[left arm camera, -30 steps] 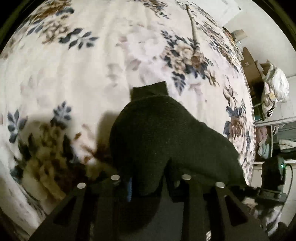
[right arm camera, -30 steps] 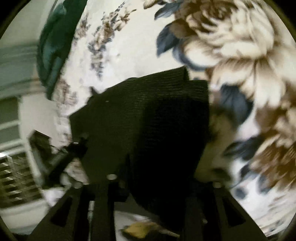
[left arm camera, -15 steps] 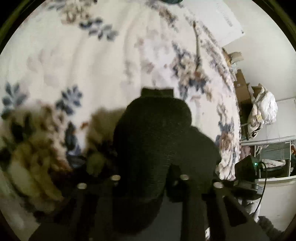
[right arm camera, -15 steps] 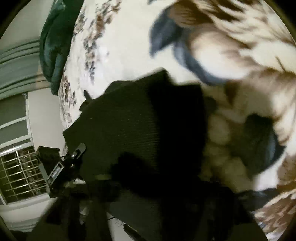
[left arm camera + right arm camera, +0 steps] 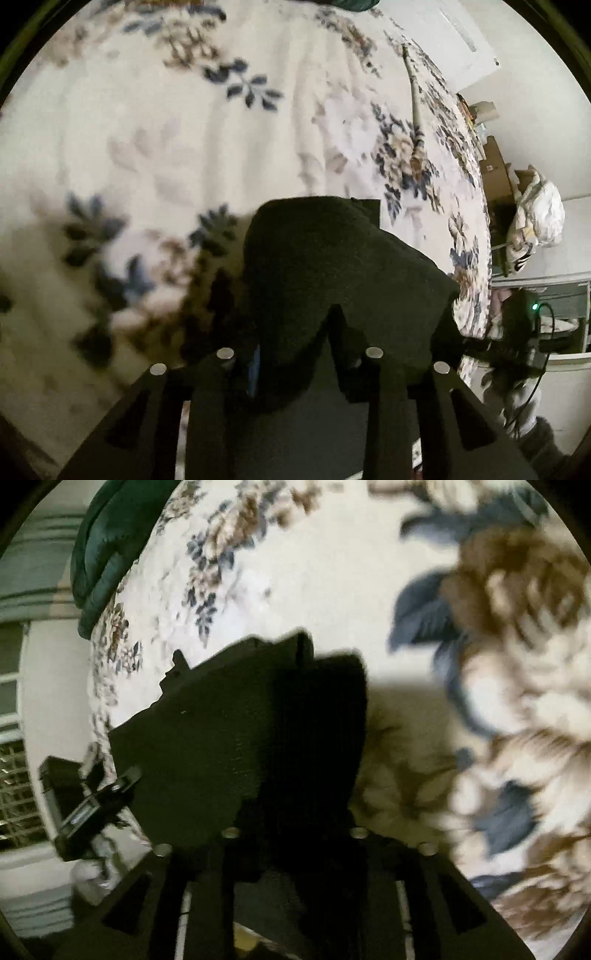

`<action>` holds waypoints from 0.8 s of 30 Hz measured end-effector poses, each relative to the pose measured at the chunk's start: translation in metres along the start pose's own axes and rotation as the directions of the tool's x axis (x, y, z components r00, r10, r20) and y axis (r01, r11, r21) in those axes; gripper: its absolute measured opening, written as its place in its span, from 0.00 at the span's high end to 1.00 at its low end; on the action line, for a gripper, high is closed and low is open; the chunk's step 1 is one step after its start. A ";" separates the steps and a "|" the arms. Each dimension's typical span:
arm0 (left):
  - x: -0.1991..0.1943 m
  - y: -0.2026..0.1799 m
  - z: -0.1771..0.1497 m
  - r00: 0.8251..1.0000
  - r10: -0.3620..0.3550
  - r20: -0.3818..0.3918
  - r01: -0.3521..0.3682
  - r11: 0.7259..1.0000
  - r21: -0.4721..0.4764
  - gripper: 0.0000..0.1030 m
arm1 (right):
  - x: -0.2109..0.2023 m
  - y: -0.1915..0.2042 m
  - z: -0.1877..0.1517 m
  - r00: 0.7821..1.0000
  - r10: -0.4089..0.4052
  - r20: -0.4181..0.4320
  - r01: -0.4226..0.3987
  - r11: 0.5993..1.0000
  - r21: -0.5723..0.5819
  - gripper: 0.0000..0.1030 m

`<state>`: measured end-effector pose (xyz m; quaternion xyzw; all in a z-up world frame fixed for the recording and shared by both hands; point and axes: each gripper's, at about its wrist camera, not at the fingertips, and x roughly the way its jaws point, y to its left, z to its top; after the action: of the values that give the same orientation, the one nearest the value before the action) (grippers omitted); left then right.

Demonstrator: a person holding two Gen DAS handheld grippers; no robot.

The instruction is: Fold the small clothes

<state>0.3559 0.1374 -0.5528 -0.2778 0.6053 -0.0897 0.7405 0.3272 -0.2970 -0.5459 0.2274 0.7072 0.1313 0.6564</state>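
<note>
bed cover [image 5: 221, 155], floral print, fills both views; the work surface. dark green bedding [image 5: 99, 554] bunched at its far edge in the right wrist view.

black knit garment [image 5: 332, 266] is lifted off the cover, draped from both grippers, with its far end hanging toward the bed. in the right wrist view the same cloth [image 5: 236, 738] spreads wide and casts a shadow on the cover, so i judge most of it is airborne.

left gripper [image 5: 299, 362]: cloth bunched between the fingers, looks clamped on it. jaws have just been opening a bit, fabric between them, no sign it has slipped out. right gripper [image 5: 291, 834]: same story, cloth runs down between the fingers; jaws have just been opening, garment between them, and i read it as held. the pads themselves are dark and mostly hidden by cloth.

step, my read: mid-fold carry, both ends pinched and being swung over the bed. far from done; the piece is not yet laid flat.

next move needs: lower the hanging edge onto the cover first, keep both corners level and taut, and lay the held edge over before letting go. risk: the thick knit bunches or one corner slips.

containers: cardboard boxes [image 5: 495, 173] and a white bag [image 5: 535, 221] off the bed's far side. contents not readable.
</note>
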 end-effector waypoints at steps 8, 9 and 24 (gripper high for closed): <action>0.016 -0.025 0.042 0.991 0.084 0.106 -0.096 0.989 0.114 0.41 | -0.023 0.001 0.029 0.994 -0.022 0.103 0.024 0.999 -0.024 0.50; 0.029 -0.027 0.047 0.989 0.114 0.096 -0.127 0.983 0.134 0.44 | -0.018 0.000 0.036 0.995 -0.021 0.097 0.023 1.000 -0.020 0.50; 0.052 0.012 0.077 0.995 0.079 0.060 -0.077 0.996 -0.033 0.86 | -0.002 0.030 0.077 0.975 -0.110 0.195 0.107 0.994 0.026 0.94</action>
<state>0.4396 0.1466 -0.5947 -0.2680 0.5942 -0.0428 0.7571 0.4083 -0.2809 -0.5378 0.2051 0.6516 0.0668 0.7272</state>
